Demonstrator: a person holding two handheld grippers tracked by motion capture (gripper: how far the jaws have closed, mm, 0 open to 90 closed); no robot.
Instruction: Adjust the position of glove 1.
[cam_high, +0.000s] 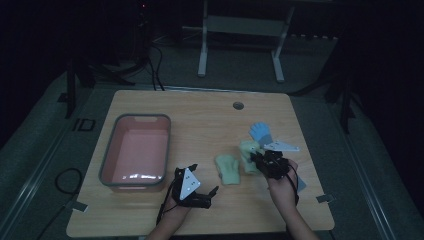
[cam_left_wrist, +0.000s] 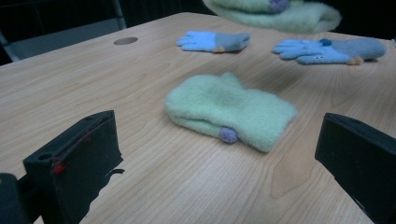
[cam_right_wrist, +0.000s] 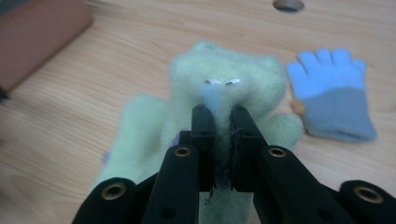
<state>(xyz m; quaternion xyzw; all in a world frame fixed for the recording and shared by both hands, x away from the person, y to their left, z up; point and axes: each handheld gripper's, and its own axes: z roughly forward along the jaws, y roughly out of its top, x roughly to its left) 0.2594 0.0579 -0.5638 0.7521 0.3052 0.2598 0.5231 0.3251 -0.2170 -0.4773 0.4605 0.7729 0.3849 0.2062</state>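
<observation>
Black jaws of the right gripper (cam_right_wrist: 219, 116) pinch a green mitten (cam_right_wrist: 224, 79) clear of the table (cam_high: 200, 110), probably bound for the pink bin (cam_high: 111, 150); its twin (cam_left_wrist: 229, 109) lies ahead of the left gripper (cam_high: 192, 187), whose jaws stand apart, ready

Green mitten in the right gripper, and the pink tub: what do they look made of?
Green mitten: seemingly soft fleece or brushed knit, matte, judging by its fuzzy outline; the right gripper pinches it. Pink tub: probably hard plastic; smooth walls, grey rim, light glinting inside.
</observation>
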